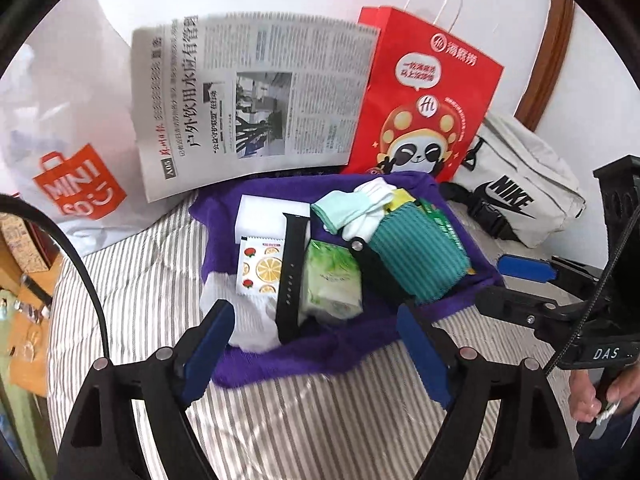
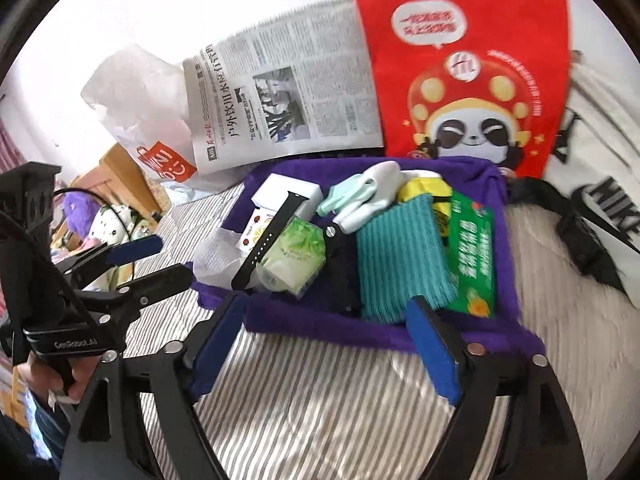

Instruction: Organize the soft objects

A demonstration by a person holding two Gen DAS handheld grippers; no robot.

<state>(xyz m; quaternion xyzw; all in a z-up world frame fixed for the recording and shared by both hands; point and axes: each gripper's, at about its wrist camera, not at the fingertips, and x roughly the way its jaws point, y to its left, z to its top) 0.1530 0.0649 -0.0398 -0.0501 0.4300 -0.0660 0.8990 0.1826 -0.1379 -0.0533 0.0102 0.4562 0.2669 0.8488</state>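
A purple towel (image 1: 320,356) (image 2: 360,328) lies on the striped bed with a pile on it: a teal striped cloth (image 1: 420,256) (image 2: 396,256), white and mint socks (image 1: 360,204) (image 2: 360,196), a green tissue pack (image 1: 330,276) (image 2: 292,260), a black watch strap (image 1: 290,272) (image 2: 266,240), a white sponge block (image 1: 268,210) (image 2: 286,192), a fruit-print sachet (image 1: 260,266) and a green packet (image 2: 470,248). My left gripper (image 1: 320,320) is open just before the towel's near edge. My right gripper (image 2: 326,320) is open at the same edge; it also shows in the left wrist view (image 1: 512,280).
A newspaper (image 1: 248,96) (image 2: 288,92), a red panda paper bag (image 1: 424,96) (image 2: 468,60) and a white MINISO plastic bag (image 1: 72,160) stand behind the towel. A white Nike bag (image 1: 516,184) (image 2: 600,168) lies at the right. Striped bedding (image 1: 300,412) is in front.
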